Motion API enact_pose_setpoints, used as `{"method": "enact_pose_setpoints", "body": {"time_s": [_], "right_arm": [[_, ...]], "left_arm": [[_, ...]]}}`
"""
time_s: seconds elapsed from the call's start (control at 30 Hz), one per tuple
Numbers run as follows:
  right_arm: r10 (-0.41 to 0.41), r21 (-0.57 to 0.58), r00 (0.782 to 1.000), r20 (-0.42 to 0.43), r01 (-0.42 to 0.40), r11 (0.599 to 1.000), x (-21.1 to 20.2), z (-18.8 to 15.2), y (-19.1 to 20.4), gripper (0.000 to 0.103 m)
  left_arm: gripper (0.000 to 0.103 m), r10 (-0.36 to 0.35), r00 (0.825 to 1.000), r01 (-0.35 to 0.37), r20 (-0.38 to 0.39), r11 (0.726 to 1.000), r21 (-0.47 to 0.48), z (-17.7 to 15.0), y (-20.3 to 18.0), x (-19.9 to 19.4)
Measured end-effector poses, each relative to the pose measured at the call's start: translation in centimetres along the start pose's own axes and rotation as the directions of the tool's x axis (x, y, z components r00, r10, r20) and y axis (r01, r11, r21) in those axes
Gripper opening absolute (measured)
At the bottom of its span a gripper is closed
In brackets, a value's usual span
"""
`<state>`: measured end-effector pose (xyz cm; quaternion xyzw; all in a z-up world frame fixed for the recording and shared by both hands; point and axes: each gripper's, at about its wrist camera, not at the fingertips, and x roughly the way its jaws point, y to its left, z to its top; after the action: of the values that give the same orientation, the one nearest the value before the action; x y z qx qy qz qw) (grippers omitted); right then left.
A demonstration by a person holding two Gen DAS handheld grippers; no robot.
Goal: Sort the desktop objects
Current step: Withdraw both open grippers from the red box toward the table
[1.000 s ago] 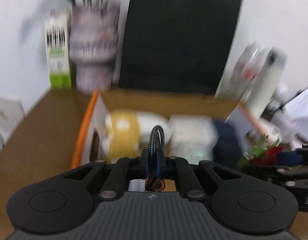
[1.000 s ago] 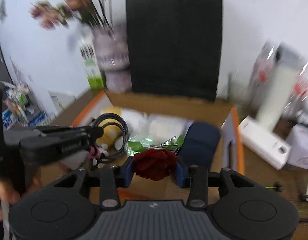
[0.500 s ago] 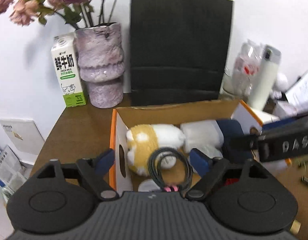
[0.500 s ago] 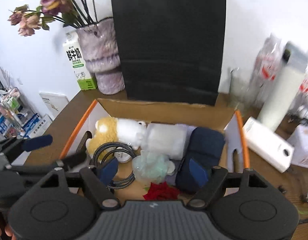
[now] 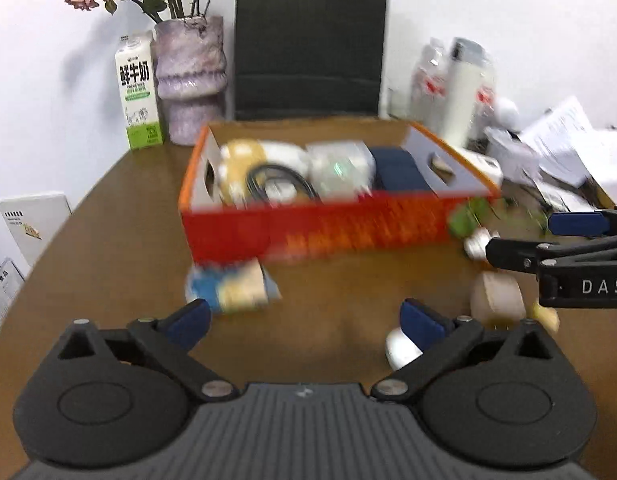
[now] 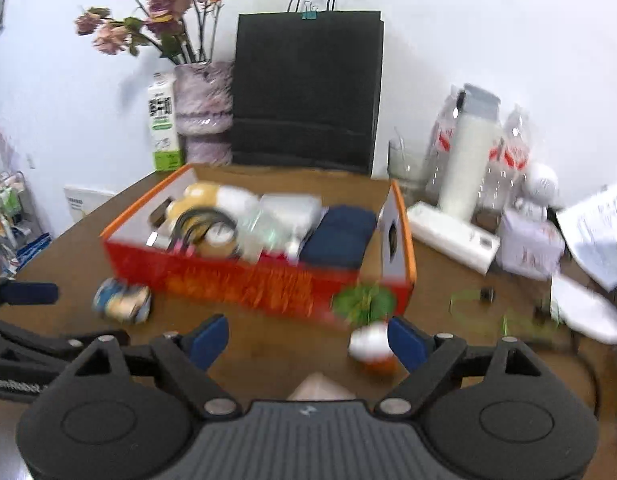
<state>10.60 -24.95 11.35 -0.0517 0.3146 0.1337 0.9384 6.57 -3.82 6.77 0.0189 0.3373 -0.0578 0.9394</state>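
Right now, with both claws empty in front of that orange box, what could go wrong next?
The small potted plant sits right by the open right gripper, so a careless sweep might tip it. The orange box is already crowded, so new items may not settle. The blurred blue-and-tan object might roll when grabbed.

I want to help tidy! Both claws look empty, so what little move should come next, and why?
Probably ease the left gripper forward to the blue and yellow toy lying on the table in front of the orange box. Its jaws have just been opening, stand wide with nothing between them, and the toy is not yet boxed.
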Motion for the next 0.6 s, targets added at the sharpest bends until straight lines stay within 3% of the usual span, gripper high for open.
{"method": "enact_pose_setpoints", "body": {"time_s": [0.13, 0.27, 0.37, 0.6], "right_arm": [[-0.020, 0.061, 1.000, -0.002, 0.020, 0.998, -2.5, -5.3, 0.2, 0.086], [-0.016, 0.107, 1.000, -0.005, 0.016, 0.994, -5.0, -10.2, 0.9, 0.086], [0.009, 0.120, 1.000, -0.008, -0.008, 0.993, -6.7, -13.0, 1.8, 0.086], [-0.027, 0.023, 0.999, 0.029, 0.026, 0.999, -8.9, -15.0, 4.3, 0.085]], "left_arm": [[0.103, 0.014, 1.000, -0.014, 0.019, 1.000, -0.027, -4.9, -0.7, -2.6], [0.103, 0.005, 0.998, -0.006, -0.059, 1.000, -0.015, -8.8, -0.6, -3.7], [0.103, 0.006, 0.997, -0.008, -0.071, 0.999, -0.034, -11.0, 0.1, -5.3], [0.103, 0.018, 0.998, -0.024, -0.063, 0.995, -0.100, -12.4, 2.1, -7.8]]}}
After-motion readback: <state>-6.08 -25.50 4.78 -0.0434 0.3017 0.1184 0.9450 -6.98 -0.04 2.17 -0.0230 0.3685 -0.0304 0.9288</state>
